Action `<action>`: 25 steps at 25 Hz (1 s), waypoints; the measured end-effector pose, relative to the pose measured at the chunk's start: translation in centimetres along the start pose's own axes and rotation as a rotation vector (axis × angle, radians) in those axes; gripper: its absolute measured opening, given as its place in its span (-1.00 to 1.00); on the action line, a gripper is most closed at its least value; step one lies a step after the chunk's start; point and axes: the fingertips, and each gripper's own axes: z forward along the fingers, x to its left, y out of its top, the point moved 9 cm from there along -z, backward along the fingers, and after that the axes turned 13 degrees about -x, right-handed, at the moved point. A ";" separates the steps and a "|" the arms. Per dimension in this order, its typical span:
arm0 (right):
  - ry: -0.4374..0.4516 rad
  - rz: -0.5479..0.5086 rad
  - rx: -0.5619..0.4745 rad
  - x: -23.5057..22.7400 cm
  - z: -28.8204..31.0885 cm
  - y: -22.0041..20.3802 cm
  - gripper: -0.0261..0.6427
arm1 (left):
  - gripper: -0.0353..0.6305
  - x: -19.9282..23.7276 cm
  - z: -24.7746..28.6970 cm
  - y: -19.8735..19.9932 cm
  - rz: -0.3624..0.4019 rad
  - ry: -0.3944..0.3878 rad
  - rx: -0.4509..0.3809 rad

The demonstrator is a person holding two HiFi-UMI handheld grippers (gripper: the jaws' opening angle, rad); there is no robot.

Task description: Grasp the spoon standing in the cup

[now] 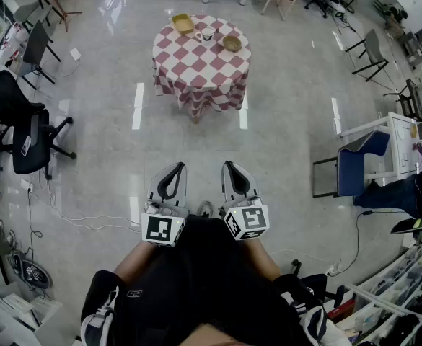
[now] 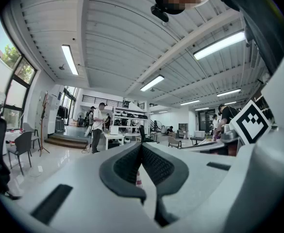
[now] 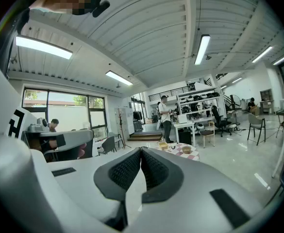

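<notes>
Left fingers: the left gripper (image 1: pixel 179 166) has its two dark pads pressed together at the tips in its own view, and I see nothing gripped between them.
Right fingers: the right gripper (image 1: pixel 228 164) is likewise closed tip to tip and empty.
Gripper pair: I have them side by side, close but apart, tips pointing forward, low in the head view against dark clothing.
Cup: the white cup (image 1: pixel 208 34) stands far ahead of both sets of fingertips, roughly on the line between them and well out of reach.
Spoon: it is too small for me to make out in the cup from here.
Table: the round table with the red-and-white checked cloth (image 1: pixel 196 71) carries the cup and sits straight ahead of the fingertips, with open shiny floor (image 1: pixel 203 139) between.
Yellow basket: the yellow basket (image 1: pixel 182 24) sits on the table just left of the cup.
Brown bowl: the brown bowl (image 1: pixel 231 43) sits on the table just right of the cup and a little nearer my fingertips.
Right gripper view: I see the table just beyond the closed tips, slightly to their right.
Left gripper view: a scrap of checked cloth shows through the slit below the closed tips.
Beyond the table: a standing person (image 3: pixel 166 118) is behind it, past the fingertips.
Sides: a black office chair (image 1: pixel 23 132) is far off left of the left fingers, a blue chair (image 1: pixel 358 161) far off right of the right fingers.
</notes>
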 end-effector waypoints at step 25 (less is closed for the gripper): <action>-0.074 -0.008 -0.011 4.4 5.6 -1.5 -0.84 | -0.87 9.3 -0.2 -0.2 -0.019 -0.016 -0.001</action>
